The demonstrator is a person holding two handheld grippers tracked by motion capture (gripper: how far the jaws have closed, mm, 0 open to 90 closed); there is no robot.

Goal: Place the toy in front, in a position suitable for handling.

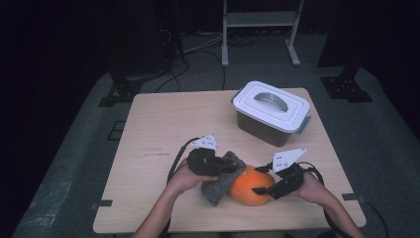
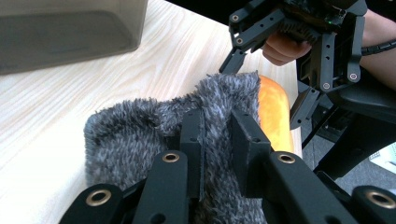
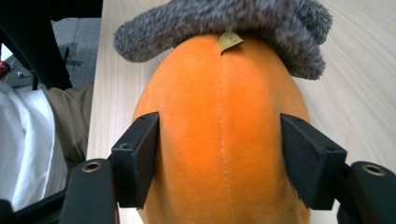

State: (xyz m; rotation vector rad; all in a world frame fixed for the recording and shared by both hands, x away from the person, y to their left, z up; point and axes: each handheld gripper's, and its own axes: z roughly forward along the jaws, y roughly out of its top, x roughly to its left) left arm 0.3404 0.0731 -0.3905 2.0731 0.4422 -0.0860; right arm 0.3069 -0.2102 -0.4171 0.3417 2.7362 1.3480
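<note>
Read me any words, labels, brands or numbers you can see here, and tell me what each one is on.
No text can be read.
Small tan tag on the orange plush, beside the grey cloth: no writing can be made out.
Faint mark on the table: too small and blurred to read.
Box: no label shows.

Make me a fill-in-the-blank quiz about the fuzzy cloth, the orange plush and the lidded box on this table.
1. The left gripper is shut on the fuzzy ____ cloth.
2. The right gripper has its jaws on either side of the ____ plush.
3. The box on the table wears a ____ lid.

Missing words: grey; orange; white
</note>
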